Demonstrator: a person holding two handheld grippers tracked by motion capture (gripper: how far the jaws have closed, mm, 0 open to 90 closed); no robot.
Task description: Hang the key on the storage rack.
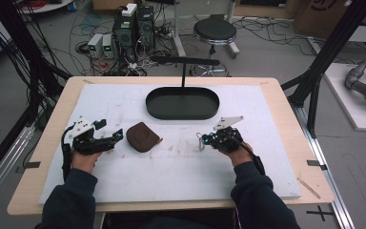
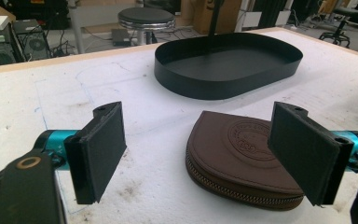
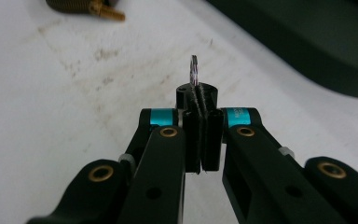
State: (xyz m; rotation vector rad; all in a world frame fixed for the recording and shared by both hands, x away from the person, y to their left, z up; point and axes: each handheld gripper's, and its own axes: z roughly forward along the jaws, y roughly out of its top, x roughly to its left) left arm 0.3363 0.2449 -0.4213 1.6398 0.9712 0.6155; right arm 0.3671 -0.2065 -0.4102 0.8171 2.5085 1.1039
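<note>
Right gripper [image 1: 203, 140] sits closest to the person's side, jaws pressed tight together on a thin silvery metal ring [image 3: 194, 70] that sticks up edge-on between the pads. Left gripper [image 1: 110, 132] is down low on the white foam mat [image 1: 181, 176] with its jaws spread wide and nothing between them. The brown rounded leather zip pouch [image 2: 240, 158] lies flat on the mat just ahead of the left gripper, partly behind one pad [image 2: 305, 149]. Further back there's an empty black oval metal tray [image 1: 182, 103], well apart from the pouch. Beyond the table edge, a round black stool [image 1: 214, 31].
</note>
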